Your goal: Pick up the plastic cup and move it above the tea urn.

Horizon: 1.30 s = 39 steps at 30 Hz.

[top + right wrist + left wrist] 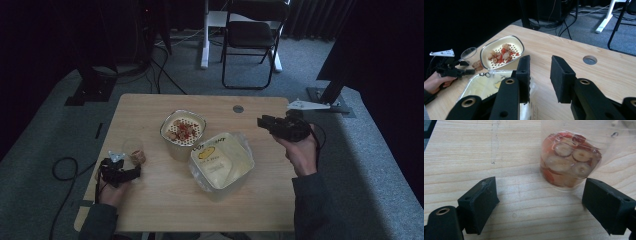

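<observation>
I am holding the left hand-held gripper (539,202) low at the near left of the bench (165,200), its jaws spread wide and gripping nothing. Just beyond them the clear cup of sliced fruit (569,160) is standing on the wood, nearer the right-hand jaw and apart from both. I am keeping the right hand-held gripper (540,75) raised over the far right of the bench, jaws parted by a narrow gap and empty. Between the two, the perforated bowl of fruit pieces (183,129) is sitting mid-bench, with the clear bagged tray (221,161) touching it on its near right side.
</observation>
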Each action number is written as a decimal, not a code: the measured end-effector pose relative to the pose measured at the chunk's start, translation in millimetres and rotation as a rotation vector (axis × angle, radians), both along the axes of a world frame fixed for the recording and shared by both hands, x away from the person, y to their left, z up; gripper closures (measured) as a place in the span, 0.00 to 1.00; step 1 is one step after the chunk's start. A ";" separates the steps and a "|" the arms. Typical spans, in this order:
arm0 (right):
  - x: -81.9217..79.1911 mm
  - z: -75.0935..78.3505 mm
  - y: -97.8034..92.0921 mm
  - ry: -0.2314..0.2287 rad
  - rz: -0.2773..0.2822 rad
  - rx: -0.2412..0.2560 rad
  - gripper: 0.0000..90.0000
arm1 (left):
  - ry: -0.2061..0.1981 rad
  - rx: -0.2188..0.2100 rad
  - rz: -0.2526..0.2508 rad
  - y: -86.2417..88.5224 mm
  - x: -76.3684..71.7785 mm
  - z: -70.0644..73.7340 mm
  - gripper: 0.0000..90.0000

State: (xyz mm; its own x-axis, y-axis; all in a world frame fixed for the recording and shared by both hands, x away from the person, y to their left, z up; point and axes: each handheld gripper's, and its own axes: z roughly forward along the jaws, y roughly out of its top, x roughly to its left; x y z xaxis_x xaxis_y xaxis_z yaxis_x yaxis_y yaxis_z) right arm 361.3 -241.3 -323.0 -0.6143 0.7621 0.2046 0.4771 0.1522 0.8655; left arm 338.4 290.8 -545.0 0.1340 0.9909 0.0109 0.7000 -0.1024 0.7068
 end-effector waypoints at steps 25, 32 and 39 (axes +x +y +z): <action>25.5 -79.1 -23.7 0.077 -0.140 -0.056 0.63 | -0.017 -0.038 -0.018 2.5 -1.9 1.0 0.20; 26.3 -116.3 -31.4 0.129 -0.180 -0.075 0.59 | -0.151 -0.089 -0.049 0.7 -6.8 20.2 0.20; 25.7 -152.9 -36.8 0.197 -0.191 -0.085 0.58 | -0.207 -0.098 -0.056 -3.8 3.9 31.1 0.20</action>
State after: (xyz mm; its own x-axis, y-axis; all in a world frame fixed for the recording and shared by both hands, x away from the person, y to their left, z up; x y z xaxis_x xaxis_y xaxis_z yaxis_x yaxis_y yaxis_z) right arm 387.0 -278.1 -476.0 -0.4129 0.8795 0.2365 0.6619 0.1115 0.7412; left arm 342.4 287.0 -513.9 0.1935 0.9797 -0.0526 0.5347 -0.0603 0.8429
